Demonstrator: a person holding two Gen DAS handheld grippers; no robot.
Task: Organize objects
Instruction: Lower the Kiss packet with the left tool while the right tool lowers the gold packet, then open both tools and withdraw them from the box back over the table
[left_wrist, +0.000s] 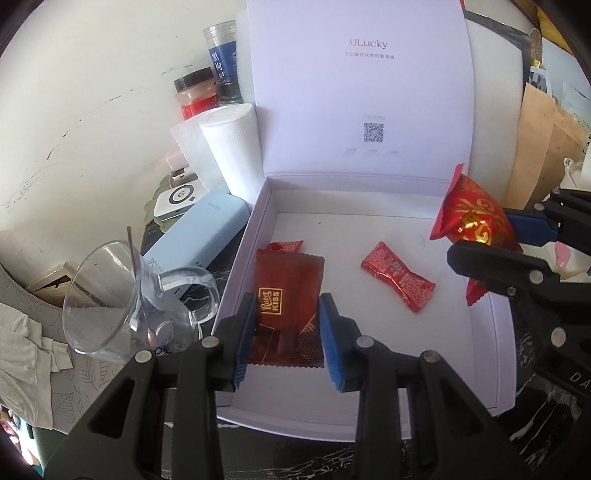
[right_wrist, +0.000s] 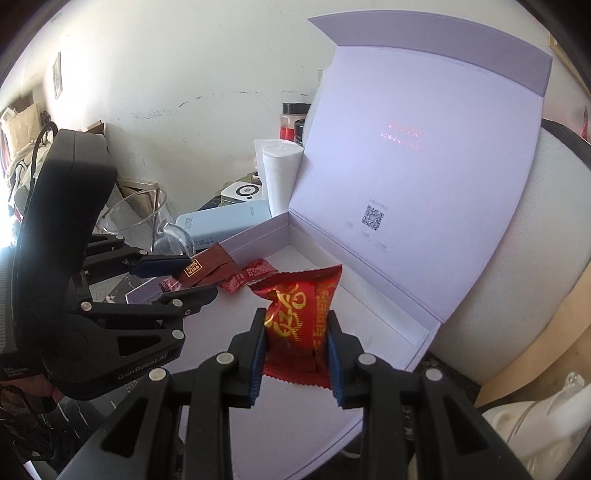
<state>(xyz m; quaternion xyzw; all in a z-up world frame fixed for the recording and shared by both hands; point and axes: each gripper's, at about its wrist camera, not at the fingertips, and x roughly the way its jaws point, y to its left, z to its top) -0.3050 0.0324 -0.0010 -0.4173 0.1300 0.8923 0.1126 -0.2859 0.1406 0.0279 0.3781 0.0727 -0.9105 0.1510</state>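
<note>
The left tool (left_wrist: 288, 332) is closed to a narrow gap on a dark red wafer pack (left_wrist: 290, 295), blue pads against its two long edges, the pack's long axis running up the left wrist frame, away from the tool. The pack hangs over the left part of the open white box (left_wrist: 369, 417), and I cannot tell whether its far end touches the floor. Under that end lies a small red sweet (left_wrist: 284, 246), mostly hidden; another sweet (left_wrist: 397, 280) lies slantwise at centre right of the box floor. The right tool (right_wrist: 295, 345) grips a bright red pouch (right_wrist: 299, 314) by its sides, held upright above the box's right side, clear of the floor in the left wrist view. Both loads are already over the box with the lid (left_wrist: 362, 92) standing behind, so the coming move is likely straight down and release; the left pack looks nearer the floor.
</note>
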